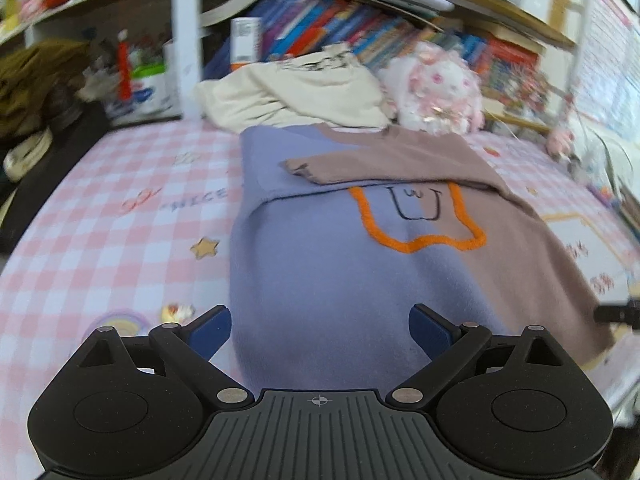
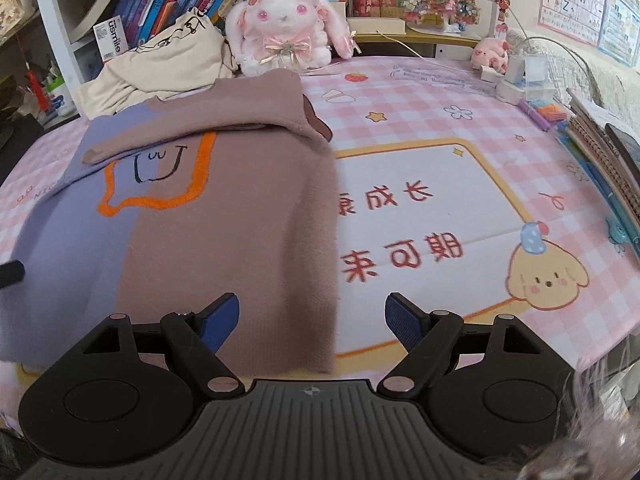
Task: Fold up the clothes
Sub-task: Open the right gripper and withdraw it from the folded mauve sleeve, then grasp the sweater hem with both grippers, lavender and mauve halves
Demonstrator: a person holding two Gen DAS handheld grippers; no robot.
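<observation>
A two-tone sweater [image 1: 320,264], lilac on one half and mauve-brown on the other, lies flat on the pink checked tablecloth [image 1: 100,240]. An orange outline and a drawn face mark its chest. Both sleeves are folded across the upper body. My left gripper [image 1: 320,330] hovers open over the sweater's lilac hem with nothing between its fingers. In the right wrist view the same sweater [image 2: 224,216] fills the left half. My right gripper [image 2: 312,322] stands open over the sweater's brown right hem corner, holding nothing.
A cream garment [image 2: 168,64] is heaped behind the sweater next to a white-and-pink plush rabbit [image 2: 286,40]. Bookshelves [image 1: 344,28] run along the back. Pens, notebooks and small boxes [image 2: 560,112] crowd the right edge. A small pink toy [image 2: 490,54] sits far right.
</observation>
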